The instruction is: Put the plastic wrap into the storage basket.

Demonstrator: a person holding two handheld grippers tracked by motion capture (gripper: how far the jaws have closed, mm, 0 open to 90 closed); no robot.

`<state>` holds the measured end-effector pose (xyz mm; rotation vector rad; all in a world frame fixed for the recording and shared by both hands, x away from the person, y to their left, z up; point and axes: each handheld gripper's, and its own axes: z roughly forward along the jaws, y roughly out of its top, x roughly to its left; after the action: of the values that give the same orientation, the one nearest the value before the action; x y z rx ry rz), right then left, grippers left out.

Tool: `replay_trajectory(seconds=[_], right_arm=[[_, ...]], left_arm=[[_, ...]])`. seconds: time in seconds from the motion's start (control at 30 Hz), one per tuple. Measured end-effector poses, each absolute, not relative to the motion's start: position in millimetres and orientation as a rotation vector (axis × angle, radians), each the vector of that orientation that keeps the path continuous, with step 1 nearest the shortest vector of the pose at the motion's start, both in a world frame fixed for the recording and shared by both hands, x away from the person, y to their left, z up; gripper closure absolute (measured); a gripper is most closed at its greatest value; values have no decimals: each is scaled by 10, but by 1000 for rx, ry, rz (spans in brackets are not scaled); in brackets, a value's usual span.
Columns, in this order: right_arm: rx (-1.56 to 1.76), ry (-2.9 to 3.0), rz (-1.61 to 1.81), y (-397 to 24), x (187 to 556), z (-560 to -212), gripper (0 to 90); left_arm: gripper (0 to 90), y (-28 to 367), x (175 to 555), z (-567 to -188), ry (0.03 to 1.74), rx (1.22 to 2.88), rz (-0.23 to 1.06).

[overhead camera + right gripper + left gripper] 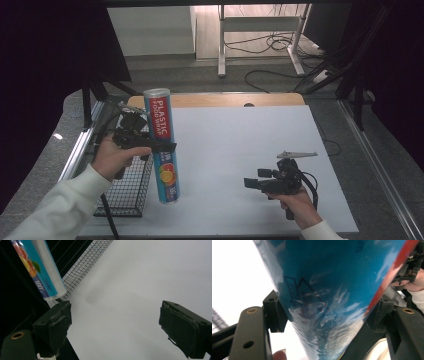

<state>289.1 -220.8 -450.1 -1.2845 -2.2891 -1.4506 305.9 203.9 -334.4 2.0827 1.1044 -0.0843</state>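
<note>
Black wire basket point(131, 186) at white table point(240, 150) left edge.

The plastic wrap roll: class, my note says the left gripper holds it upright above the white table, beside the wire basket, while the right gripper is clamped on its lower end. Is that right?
Not quite. The right gripper is not on the plastic wrap roll: its jaws stand open over the white table, as the right gripper view shows. The rest holds: the left gripper grips the roll upright beside the wire basket.
</note>
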Motion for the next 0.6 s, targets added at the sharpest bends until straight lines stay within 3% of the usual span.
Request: replay_trajectory(seconds=[0.6], right_arm=[[-1321,-2271,-1440,-2242,2922,-4530,118]], left_arm=[[319,2511,2973,-2894,1169,2107,33]])
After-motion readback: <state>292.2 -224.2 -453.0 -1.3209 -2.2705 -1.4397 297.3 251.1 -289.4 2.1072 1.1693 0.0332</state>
